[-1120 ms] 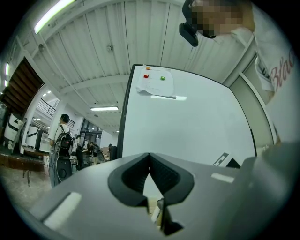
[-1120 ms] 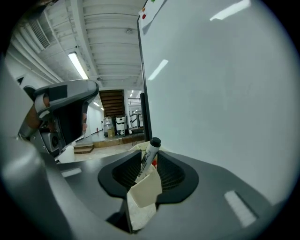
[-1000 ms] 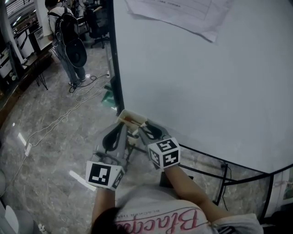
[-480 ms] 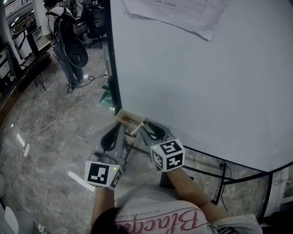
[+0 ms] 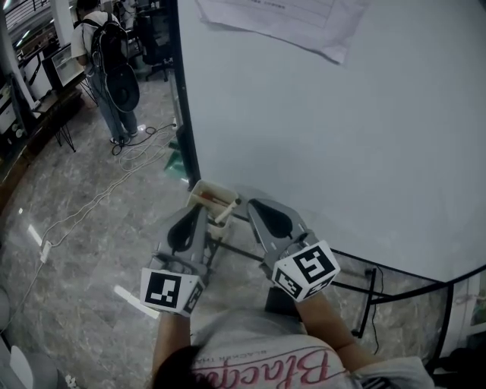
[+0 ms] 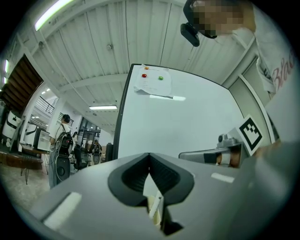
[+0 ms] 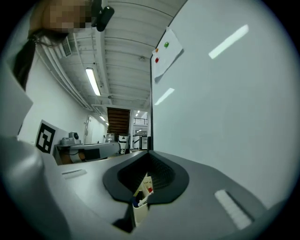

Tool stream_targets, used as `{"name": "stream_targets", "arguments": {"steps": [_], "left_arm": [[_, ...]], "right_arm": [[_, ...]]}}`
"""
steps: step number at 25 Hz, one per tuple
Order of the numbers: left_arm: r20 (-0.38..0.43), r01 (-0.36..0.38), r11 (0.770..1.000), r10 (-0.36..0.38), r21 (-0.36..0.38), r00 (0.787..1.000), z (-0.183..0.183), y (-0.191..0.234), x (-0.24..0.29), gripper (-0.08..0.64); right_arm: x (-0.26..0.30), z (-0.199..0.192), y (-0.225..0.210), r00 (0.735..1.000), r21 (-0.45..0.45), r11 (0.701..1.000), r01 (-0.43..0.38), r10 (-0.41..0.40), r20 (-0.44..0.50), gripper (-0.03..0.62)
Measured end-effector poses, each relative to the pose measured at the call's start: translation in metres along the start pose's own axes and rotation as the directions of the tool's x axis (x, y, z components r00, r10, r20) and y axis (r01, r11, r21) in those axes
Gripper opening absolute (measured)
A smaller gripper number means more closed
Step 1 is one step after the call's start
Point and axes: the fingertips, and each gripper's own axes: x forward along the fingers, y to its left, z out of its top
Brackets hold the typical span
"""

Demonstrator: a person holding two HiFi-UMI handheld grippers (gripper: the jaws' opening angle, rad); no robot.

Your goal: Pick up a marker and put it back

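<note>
A small cream marker tray hangs at the lower left corner of the whiteboard. A white marker leans out of its near end. In the right gripper view the tray holds markers with a red cap and a blue cap. My right gripper is shut and empty, a little right of the tray; its jaws meet at the tip. Just left of the tray my left gripper is also shut with nothing in it.
A sheet of paper is pinned high on the board. The board's black stand frame runs below it on the right. A person with a backpack stands at the far left, with cables on the marble floor.
My right gripper has drawn back from the tray toward the right and nearer to the person. The left gripper has stayed where it was.
</note>
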Motion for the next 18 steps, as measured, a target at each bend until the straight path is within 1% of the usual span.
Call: {"name": "stream_targets", "arguments": {"steps": [2,7,18], "left_arm": [[0.003,0.005,1.0,-0.005,0.002,1.0,0.002,-0.002,-0.001,0.0],[0.003,0.019,1.0,-0.019,0.001,1.0,0.003,-0.009,-0.001,0.0],[0.004,0.036,0.999,-0.036,-0.003,0.999,0.005,-0.018,0.001,0.0]], "right_arm": [[-0.004,0.005,0.006,1.0,-0.022,1.0,-0.022,0.022,0.02,0.002],[-0.01,0.009,0.017,0.998,-0.055,0.997,-0.052,0.054,0.036,0.001],[-0.019,0.015,0.025,0.995,-0.102,0.992,-0.074,0.08,0.056,0.0]]}}
